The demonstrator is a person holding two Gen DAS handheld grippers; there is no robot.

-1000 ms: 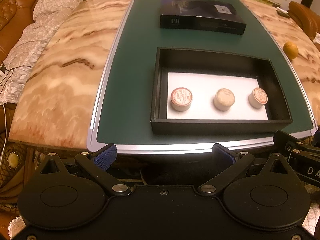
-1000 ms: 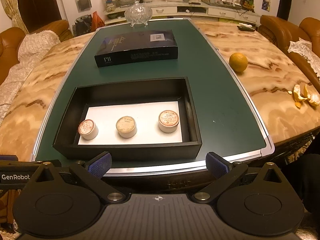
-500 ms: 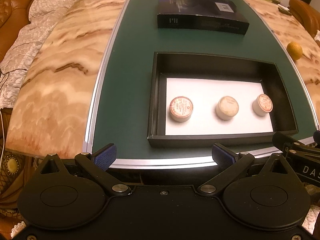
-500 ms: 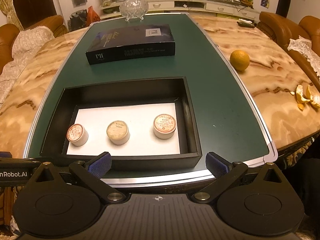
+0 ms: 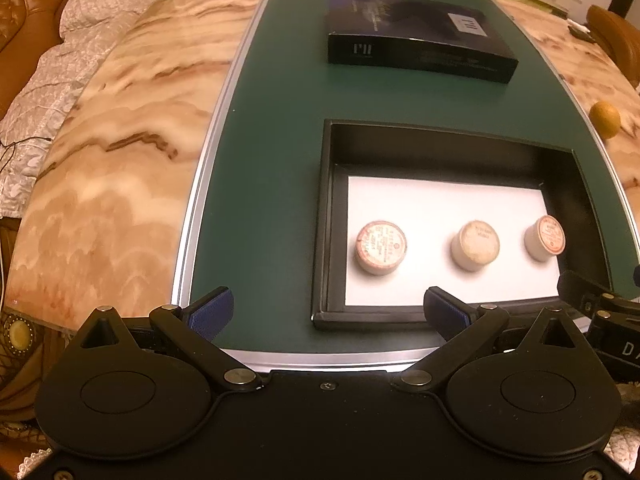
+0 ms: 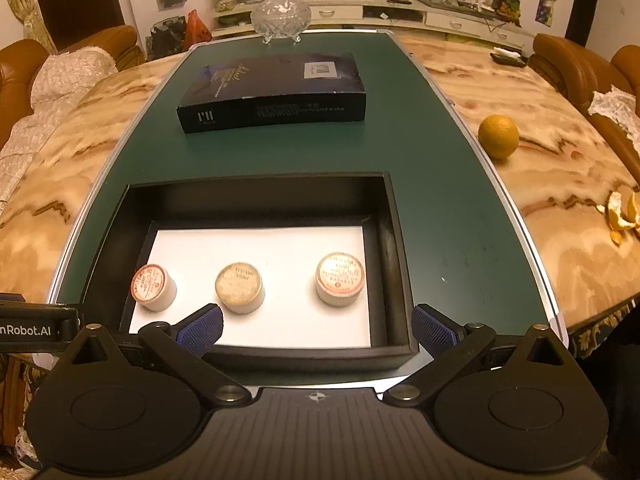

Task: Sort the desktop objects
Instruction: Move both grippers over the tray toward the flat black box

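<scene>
Three small round white jars (image 6: 240, 288) sit in the black open box (image 6: 394, 240), just ahead of both wide-open, empty hand-held grippers (image 6: 316, 330) (image 5: 328, 312). Nothing is picked yet; next, I think, reach in and close on one.

A whole orange (image 6: 498, 136) sits on the marble tabletop (image 6: 560, 184), just off the right edge of the green mat (image 6: 440, 208). Farther right, near the table's edge, lies a small heap of orange peel (image 6: 622, 216). A cut-glass lidded dish (image 6: 281, 17) stands on little feet at the far end of the mat. Brown leather sofas (image 6: 576, 68) ring the table; the one on the left carries a pale lace throw (image 5: 60, 80). Along the back wall runs a low white sideboard (image 6: 400, 12), crowded with bottles and small clutter too blurred to name.
</scene>
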